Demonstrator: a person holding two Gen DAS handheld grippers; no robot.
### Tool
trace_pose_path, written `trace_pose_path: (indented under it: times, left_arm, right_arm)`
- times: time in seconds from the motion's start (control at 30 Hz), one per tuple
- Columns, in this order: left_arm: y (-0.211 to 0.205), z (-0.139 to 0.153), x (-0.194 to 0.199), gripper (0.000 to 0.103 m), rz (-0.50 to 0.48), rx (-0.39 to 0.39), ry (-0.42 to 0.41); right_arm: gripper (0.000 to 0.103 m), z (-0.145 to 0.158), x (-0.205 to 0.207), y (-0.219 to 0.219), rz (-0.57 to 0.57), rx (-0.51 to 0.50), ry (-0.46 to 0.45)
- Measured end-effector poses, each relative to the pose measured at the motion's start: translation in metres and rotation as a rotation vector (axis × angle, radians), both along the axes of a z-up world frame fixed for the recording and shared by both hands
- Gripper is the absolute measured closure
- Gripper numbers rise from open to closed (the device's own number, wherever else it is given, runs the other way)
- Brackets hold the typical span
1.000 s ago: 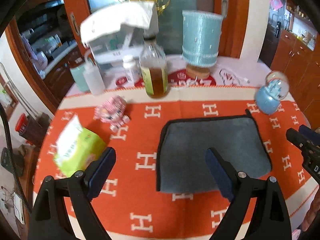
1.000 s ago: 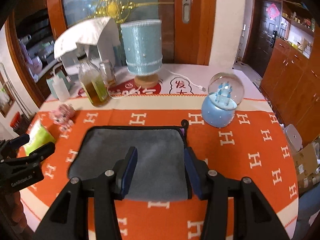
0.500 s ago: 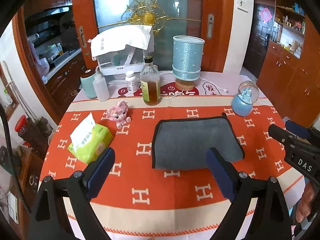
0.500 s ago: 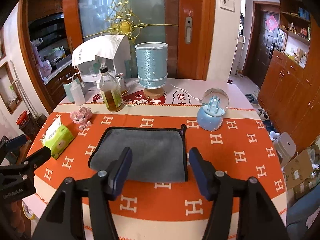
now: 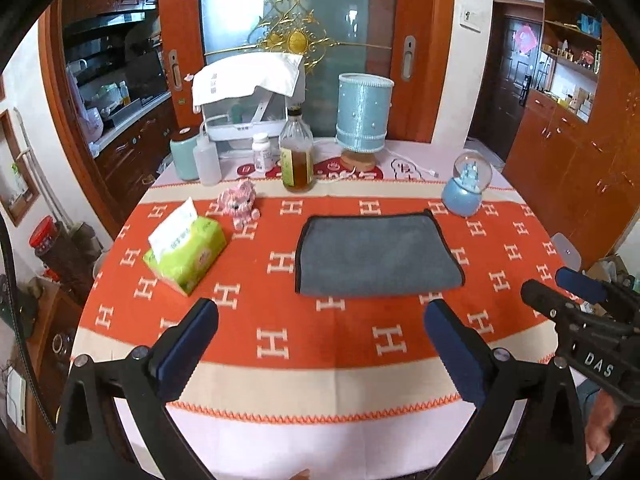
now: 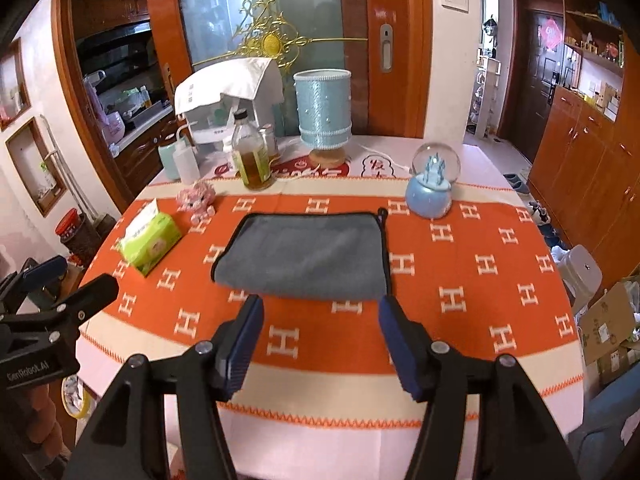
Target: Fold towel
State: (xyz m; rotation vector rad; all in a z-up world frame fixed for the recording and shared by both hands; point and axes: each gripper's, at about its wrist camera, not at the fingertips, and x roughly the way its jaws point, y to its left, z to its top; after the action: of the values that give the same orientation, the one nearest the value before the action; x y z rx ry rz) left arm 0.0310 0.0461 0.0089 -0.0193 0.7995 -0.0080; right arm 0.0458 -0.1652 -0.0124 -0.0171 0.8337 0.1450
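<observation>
A grey towel [image 5: 376, 256] with a black hem lies folded flat in the middle of the orange patterned tablecloth [image 5: 320, 344]; it also shows in the right wrist view [image 6: 306, 256]. My left gripper [image 5: 320, 320] is open and empty, held above the table's near edge, well back from the towel. My right gripper [image 6: 320, 316] is open and empty, also back from the towel's near edge. The right gripper shows at the right edge of the left wrist view [image 5: 560, 292], and the left gripper at the left edge of the right wrist view [image 6: 76, 280].
A green tissue pack [image 5: 186, 252] and a pink toy [image 5: 240, 202] lie left of the towel. A bottle [image 5: 296, 156], a blue lamp [image 5: 362, 120], a snow globe [image 5: 466, 190] and containers stand behind it. A white stool [image 6: 582, 272] stands at the right.
Both grippers have pulled back and up from the towel toward the table's near edge. The right gripper's jaws have opened wider. The towel has not moved.
</observation>
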Motion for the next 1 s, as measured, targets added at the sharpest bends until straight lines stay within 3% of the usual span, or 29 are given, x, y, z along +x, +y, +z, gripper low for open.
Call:
trace_pose_path:
  times: [0.27, 0.5, 0.7, 1.0]
  left_arm:
    - [-0.005, -0.014, -0.031, 0.001, 0.003, -0.016, 0.035]
    - [-0.010, -0.022, -0.047, 0.001, 0.027, 0.023, 0.075]
    - [-0.010, -0.025, -0.049, 0.001, 0.027, -0.012, 0.099]
    - [-0.016, -0.021, -0.051, 0.001, 0.037, 0.000, 0.067]
  right_arm:
    - [0.043, -0.015, -0.031, -0.010, -0.016, 0.024, 0.042]
    - [0.043, -0.021, -0.048, -0.014, -0.038, 0.030, 0.048]
    - [0.043, -0.025, -0.054, -0.014, -0.049, 0.024, 0.059]
    - [0.043, -0.020, -0.056, -0.015, -0.061, 0.012, 0.048]
